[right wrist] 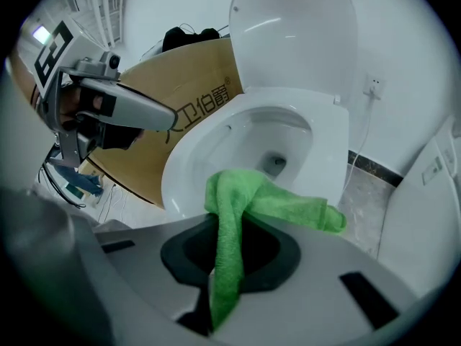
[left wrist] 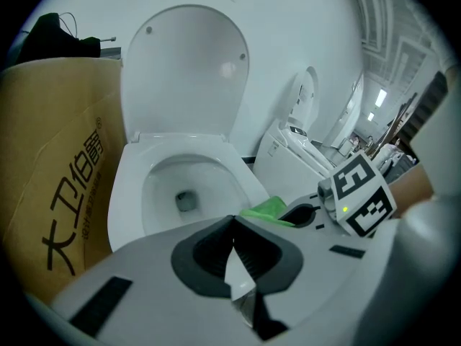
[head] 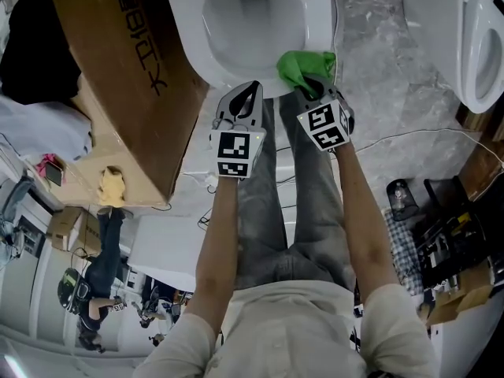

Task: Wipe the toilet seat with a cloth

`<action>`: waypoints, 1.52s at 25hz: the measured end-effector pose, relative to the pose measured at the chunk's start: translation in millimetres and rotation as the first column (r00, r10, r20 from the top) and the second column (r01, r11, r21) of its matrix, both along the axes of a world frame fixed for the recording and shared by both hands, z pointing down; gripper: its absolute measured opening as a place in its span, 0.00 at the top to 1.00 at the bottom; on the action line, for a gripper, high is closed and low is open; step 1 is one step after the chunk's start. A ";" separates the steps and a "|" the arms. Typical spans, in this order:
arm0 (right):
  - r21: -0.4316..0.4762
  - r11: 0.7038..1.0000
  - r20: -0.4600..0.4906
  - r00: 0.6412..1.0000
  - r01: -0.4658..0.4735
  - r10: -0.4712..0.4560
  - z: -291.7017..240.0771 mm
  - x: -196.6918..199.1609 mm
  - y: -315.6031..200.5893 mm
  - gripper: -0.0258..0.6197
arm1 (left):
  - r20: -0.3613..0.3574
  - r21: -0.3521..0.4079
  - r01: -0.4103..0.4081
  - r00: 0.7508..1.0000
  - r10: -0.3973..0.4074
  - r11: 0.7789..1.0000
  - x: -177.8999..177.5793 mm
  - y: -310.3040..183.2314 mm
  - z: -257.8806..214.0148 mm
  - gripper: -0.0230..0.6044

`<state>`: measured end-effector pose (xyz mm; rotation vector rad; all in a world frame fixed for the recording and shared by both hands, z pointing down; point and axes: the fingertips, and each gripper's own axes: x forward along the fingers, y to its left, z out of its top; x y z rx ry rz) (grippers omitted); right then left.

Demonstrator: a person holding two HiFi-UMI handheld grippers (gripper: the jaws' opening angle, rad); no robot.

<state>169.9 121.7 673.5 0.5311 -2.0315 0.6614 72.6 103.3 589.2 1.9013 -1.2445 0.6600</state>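
Light was bright and even, falling from ceiling lights [left wrist: 379,96] seen far right in the left gripper view; shadows were faint and soft. The toilet seat [head: 185,30] washed out almost to plain white in the head view. Both gripper views bulged like a fisheye, with black corners, and their nearest surfaces were blurred

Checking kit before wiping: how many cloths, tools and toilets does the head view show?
Cloths: 1, the green cloth
Tools: 2, left tool and right tool
Toilets: 2, open toilet ahead and second toilet at right
Total: 5
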 end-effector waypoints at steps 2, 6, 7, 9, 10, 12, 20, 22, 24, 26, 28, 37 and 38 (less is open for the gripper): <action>0.003 1.000 -0.003 1.000 -0.014 0.014 0.2 4.0 -5.1 0.89 | -0.002 0.002 -0.009 1.000 0.009 1.000 2.5 -3.8 -0.1 0.94; 0.005 0.999 -0.007 0.999 -0.051 0.051 0.7 9.3 -16.8 0.89 | -0.002 0.006 -0.022 1.000 0.022 1.000 7.0 -12.2 -1.1 0.94; 0.006 0.998 -0.007 0.998 -0.057 0.057 0.7 10.2 -19.1 0.89 | -0.003 0.007 -0.025 1.000 0.025 1.000 8.5 -14.1 -1.4 0.94; 0.008 0.998 -0.006 0.998 -0.066 0.066 0.7 11.0 -23.2 0.89 | -0.005 0.010 -0.031 1.000 0.031 0.999 11.1 -17.8 -1.8 0.94; 0.009 0.997 -0.005 0.997 -0.071 0.071 0.7 11.5 -25.4 0.89 | -0.005 0.012 -0.033 0.999 0.033 0.999 12.2 -19.8 -1.9 0.94; 0.010 0.996 -0.002 0.996 -0.084 0.084 0.5 12.8 -30.2 0.89 | -0.007 0.014 -0.035 0.999 0.035 0.999 14.9 -24.0 -1.8 0.94; 0.028 0.993 0.002 0.993 -0.118 0.118 -0.1 18.7 -52.1 0.89 | -0.013 0.018 -0.047 0.999 0.047 0.999 22.7 -37.8 -1.2 0.94; 0.032 0.993 0.003 0.993 -0.117 0.117 -0.4 19.0 -57.6 0.89 | -0.013 0.020 -0.050 0.999 0.050 0.999 23.7 -41.4 -1.8 0.94; 0.036 0.993 0.004 0.993 -0.115 0.115 -0.5 18.9 -62.8 0.89 | -0.015 0.023 -0.052 0.999 0.052 0.998 24.4 -44.7 -2.6 0.94; 0.040 0.992 0.007 0.993 -0.117 0.117 -0.1 19.0 -67.9 0.89 | -0.017 0.024 -0.053 0.998 0.053 0.998 25.1 -47.7 -2.8 0.94; 0.044 0.992 0.007 0.993 -0.118 0.118 0.0 18.9 -72.9 0.89 | -0.019 0.025 -0.054 0.998 0.055 0.998 25.6 -50.7 -2.8 0.94; 0.061 0.991 0.001 0.993 -0.119 0.119 -2.9 22.2 -97.6 0.89 | -0.027 0.034 -0.064 0.998 0.065 0.997 28.7 -72.2 -5.3 0.94; 0.065 0.991 -0.001 0.993 -0.119 0.119 -2.9 22.1 -101.2 0.89 | -0.028 0.036 -0.064 0.998 0.065 0.997 28.5 -74.9 -5.1 0.94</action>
